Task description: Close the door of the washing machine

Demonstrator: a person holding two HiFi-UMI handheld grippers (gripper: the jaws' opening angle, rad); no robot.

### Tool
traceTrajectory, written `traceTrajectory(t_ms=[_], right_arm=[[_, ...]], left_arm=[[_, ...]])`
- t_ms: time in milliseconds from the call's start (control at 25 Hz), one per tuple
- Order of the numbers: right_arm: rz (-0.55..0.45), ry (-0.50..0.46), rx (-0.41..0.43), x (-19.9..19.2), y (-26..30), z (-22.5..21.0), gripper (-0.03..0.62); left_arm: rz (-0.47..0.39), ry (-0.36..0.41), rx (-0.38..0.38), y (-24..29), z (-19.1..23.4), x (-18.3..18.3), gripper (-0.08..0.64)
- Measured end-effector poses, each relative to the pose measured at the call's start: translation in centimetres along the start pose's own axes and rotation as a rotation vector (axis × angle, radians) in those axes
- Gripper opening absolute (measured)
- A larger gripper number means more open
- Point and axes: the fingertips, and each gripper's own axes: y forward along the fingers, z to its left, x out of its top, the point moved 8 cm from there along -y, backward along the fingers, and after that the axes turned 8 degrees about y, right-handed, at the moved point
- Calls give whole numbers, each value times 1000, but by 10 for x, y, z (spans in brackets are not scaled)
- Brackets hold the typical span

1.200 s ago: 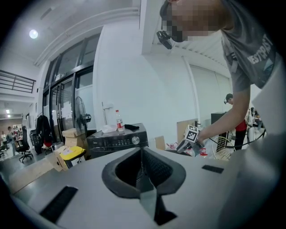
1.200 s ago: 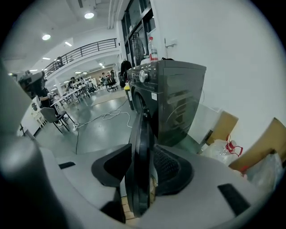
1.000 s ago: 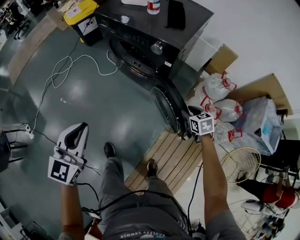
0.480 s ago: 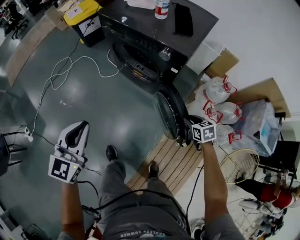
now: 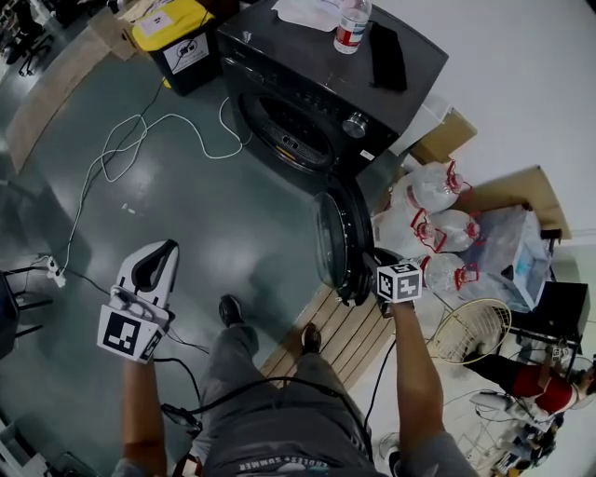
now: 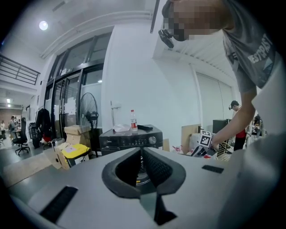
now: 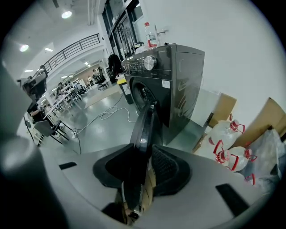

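Note:
The dark front-loading washing machine (image 5: 326, 88) stands at the top of the head view with its round door (image 5: 331, 238) swung open toward me. My right gripper (image 5: 361, 284) holds the door's outer edge. Its jaws have just been closing, and in the right gripper view the door's rim (image 7: 142, 134) runs between the pads of that gripper (image 7: 144, 167), which press on it. My left gripper (image 5: 156, 256) hangs over the grey floor at the left, well away from the machine, shut and holding nothing. The left gripper view shows that gripper (image 6: 140, 152) facing the machine (image 6: 132, 138).
A water bottle (image 5: 352, 26), a black item (image 5: 386, 56) and a white cloth lie on the machine. A yellow-lidded bin (image 5: 172, 37) stands at its left. White cable (image 5: 149, 130) trails over the floor. Water jugs (image 5: 424, 224), a wooden pallet (image 5: 345, 331) and a fan guard (image 5: 470, 331) crowd the right.
The right gripper has closed on the door's edge and carried it leftward, so the door has swung partway round. The left gripper has drifted sideways. The head view has shifted.

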Motion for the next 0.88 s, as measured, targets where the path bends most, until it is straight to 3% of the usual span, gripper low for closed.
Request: traceTrajectory(t_ms=[520,880], right_arm=[[13,174,-76,0,30,84,160],[-44,335,-88,17,63,147,178]], left_arm=[[-12,-40,-65,-20,101,-24,29],[-10,-57,-142,-3,129,-19,29]])
